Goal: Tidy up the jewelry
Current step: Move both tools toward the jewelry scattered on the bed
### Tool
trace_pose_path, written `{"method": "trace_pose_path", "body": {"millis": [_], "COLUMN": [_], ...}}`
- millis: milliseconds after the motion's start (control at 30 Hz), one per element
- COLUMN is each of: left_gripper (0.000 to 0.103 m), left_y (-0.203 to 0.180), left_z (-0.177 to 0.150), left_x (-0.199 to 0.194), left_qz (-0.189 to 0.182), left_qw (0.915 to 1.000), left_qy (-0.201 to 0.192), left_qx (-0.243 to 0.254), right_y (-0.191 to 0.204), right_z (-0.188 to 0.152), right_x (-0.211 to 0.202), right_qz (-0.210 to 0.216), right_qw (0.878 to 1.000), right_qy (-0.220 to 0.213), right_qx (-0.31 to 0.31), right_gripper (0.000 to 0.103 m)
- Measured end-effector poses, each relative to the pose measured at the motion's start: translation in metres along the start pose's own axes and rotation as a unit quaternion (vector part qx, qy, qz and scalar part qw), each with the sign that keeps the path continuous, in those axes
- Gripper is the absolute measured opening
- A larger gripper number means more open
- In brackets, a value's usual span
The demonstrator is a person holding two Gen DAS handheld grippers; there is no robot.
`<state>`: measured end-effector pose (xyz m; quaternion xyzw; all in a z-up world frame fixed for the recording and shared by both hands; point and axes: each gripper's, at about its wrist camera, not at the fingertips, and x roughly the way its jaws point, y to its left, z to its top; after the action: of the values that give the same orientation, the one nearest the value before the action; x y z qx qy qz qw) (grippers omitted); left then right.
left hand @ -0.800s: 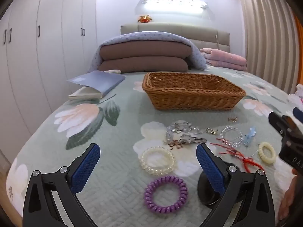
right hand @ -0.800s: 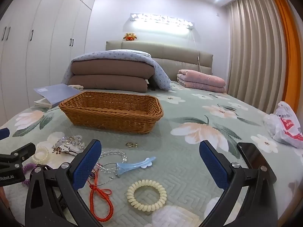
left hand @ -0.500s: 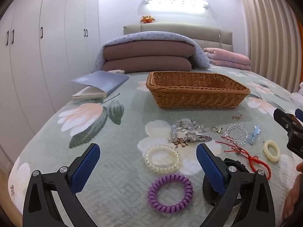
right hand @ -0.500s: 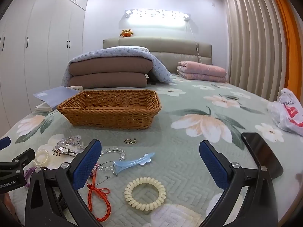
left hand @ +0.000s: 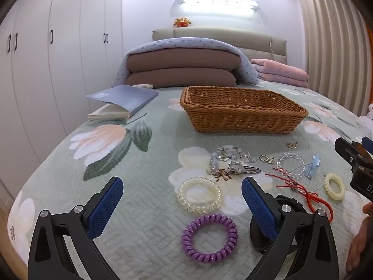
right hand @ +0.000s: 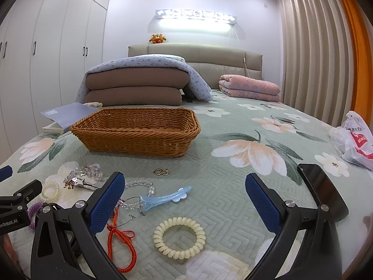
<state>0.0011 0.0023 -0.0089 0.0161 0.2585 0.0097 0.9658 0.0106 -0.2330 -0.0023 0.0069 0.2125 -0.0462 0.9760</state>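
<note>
A brown wicker basket [left hand: 242, 116] [right hand: 137, 133] stands empty on the flowered bedspread. In front of it lies scattered jewelry. My left gripper [left hand: 181, 186] is open above a clear coil hair tie [left hand: 199, 198] and a purple coil hair tie [left hand: 209, 238]. Beyond them lie a crystal bead chain with a silver clip [left hand: 233, 163], a bead bracelet [left hand: 291, 163] and a red cord [left hand: 303, 193]. My right gripper [right hand: 184, 184] is open over a cream coil hair tie [right hand: 179, 238], with a blue hair clip [right hand: 163, 198], a red cord [right hand: 121, 240] and a gold earring [right hand: 160, 171] nearby.
A blue book [left hand: 121, 100] lies left of the basket. Folded brown quilts [left hand: 181, 70] and a pink blanket [right hand: 249, 88] sit by the headboard. A black phone [right hand: 321, 191] and a plastic bag [right hand: 354, 140] lie to the right. White wardrobes line the left wall.
Both grippers have tipped up slightly and shifted a little, so the basket and jewelry sit lower and further right in the views. Both stay open and nothing was picked up.
</note>
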Motion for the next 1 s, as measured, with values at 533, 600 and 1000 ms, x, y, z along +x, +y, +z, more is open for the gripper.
{"method": "trace_pose_path", "body": {"millis": [533,600,1000], "left_gripper": [0.101,0.101,0.101], "left_y": [0.0014,0.0017,0.0010], "left_z": [-0.0011,-0.0012,-0.0017], "left_x": [0.0006,0.0006,0.0003], "left_qz": [-0.001,-0.002,-0.001], "left_qw": [1.0000,1.0000,1.0000], "left_qy": [0.004,0.004,0.004], "left_qx": [-0.006,-0.006,-0.005], "right_y": [-0.0007,-0.0001,0.0000], "right_z": [-0.0019,-0.0015,-0.0015], "right_x": [0.0011,0.0014,0.0015], "right_qz": [0.000,0.000,0.000], "right_qw": [1.000,1.000,1.000], "right_qy": [0.001,0.001,0.002], "right_qx": [-0.006,-0.006,-0.008], "right_gripper": [0.103,0.103,0.103]}}
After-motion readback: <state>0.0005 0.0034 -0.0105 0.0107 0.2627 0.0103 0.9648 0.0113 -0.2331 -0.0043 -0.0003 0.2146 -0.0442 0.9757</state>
